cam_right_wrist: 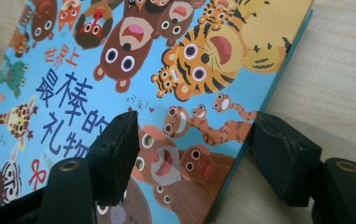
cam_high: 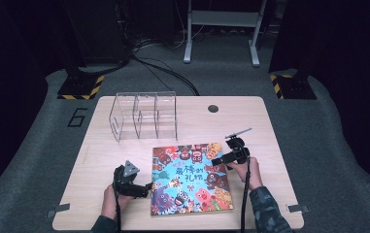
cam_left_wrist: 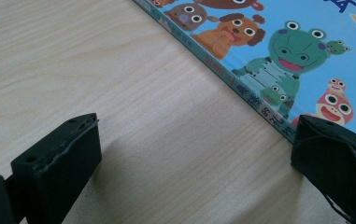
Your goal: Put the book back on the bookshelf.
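A picture book point(cam_high: 191, 178) with a crowd of cartoon animals on its blue cover is lying flat on the near half of the wooden surface point(cam_high: 250, 116), and we are closing in on it from both sides. Our right tongs point(cam_right_wrist: 192, 154) are straddling the book's right edge, one jaw hanging over the cover and the other beyond the edge above the wood, the jaws standing apart and not yet pressing on anything. Our left tongs point(cam_left_wrist: 194, 158) are waiting at the book's spine edge, jaws wide apart, one over bare wood and the other just reaching the spine. We are judging this as the approach before a grasp: the next move is likely calling for the right tongs to get one jaw beneath the thin edge, then close, while the left tongs are steadying the spine so the book is not sliding away. Behind the book, well apart from it, a clear acrylic rack point(cam_high: 142, 115) with upright dividers is standing toward the far left of the surface, its compartments holding nothing.
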Demonstrator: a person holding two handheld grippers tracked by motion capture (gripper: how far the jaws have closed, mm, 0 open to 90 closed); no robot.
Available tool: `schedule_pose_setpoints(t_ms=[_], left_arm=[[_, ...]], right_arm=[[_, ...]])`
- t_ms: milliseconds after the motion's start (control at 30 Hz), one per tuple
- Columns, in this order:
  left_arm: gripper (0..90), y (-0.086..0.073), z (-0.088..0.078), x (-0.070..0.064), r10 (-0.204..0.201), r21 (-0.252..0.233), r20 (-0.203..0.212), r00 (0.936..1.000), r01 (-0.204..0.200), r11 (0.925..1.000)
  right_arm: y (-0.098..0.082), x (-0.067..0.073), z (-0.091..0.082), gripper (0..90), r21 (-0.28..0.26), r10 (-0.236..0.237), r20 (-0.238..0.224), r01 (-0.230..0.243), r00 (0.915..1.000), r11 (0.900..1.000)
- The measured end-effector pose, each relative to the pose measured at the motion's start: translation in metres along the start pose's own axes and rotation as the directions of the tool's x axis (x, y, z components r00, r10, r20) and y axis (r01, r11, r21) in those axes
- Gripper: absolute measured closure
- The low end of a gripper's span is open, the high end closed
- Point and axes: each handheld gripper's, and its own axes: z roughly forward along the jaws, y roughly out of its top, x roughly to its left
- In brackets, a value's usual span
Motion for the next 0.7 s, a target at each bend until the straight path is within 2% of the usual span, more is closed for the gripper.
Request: schedule_pose_setpoints(t_ms=[100, 200, 233, 300, 400, 500, 567, 633, 700], left_arm=[[1.6, 0.0, 0.0, 0.0, 0.002, 0.0, 0.002, 1.0, -0.002, 1.0], [1.6, 0.0, 0.0, 0.0, 0.001, -0.002, 0.003, 1.0, -0.001, 1.0], [1.7, 0.0, 0.0, 0.0, 0.004, -0.001, 0.004, 1.0, -0.004, 1.0], [1.7, 0.0, 0.0, 0.0, 0.004, -0.001, 0.004, 1.0, -0.004, 1.0], [1.7, 0.0, 0.0, 0.0, 0.003, -0.001, 0.004, 1.0, -0.003, 1.0], [1.8, 0.0, -0.001, 0.001, 0.021, 0.011, 0.009, 0.9997, -0.021, 0.9997], [1.8, 0.0, -0.002, 0.002, 0.025, 0.021, 0.016, 0.9995, -0.026, 0.9995], [1.8, 0.0, -0.002, 0.002, 0.026, 0.022, 0.018, 0.9995, -0.027, 0.9994], [1.7, 0.0, -0.002, 0.002, 0.026, 0.022, 0.018, 0.9995, -0.027, 0.9994]], right_arm=[[-0.002, -0.001, -0.006, 34.2, -0.037, -0.009, -0.032, 0.007, 0.9995, 0.999], [-0.003, -0.001, -0.009, 35.2, -0.045, -0.007, -0.046, 0.005, 0.9989, 0.999], [-0.004, -0.001, -0.01, 36.1, -0.058, 0.008, -0.079, -0.012, 0.9968, 0.998], [-0.003, -0.001, -0.009, 36.6, -0.062, -0.001, -0.107, -0.005, 0.9943, 0.998], [-0.001, 0.003, -0.006, 35.5, -0.065, -0.011, -0.091, 0.005, 0.9958, 0.998], [0.004, 0.008, -0.002, 35.7, -0.064, -0.015, -0.095, 0.009, 0.9953, 0.998], [0.006, 0.009, -0.001, 35.7, -0.069, -0.029, -0.081, 0.023, 0.9963, 0.997], [0.008, 0.009, -0.001, 35.7, -0.067, -0.026, -0.09, 0.02, 0.9956, 0.998], [0.009, 0.01, 0.001, 35.2, -0.065, -0.022, -0.078, 0.017, 0.9967, 0.998]])
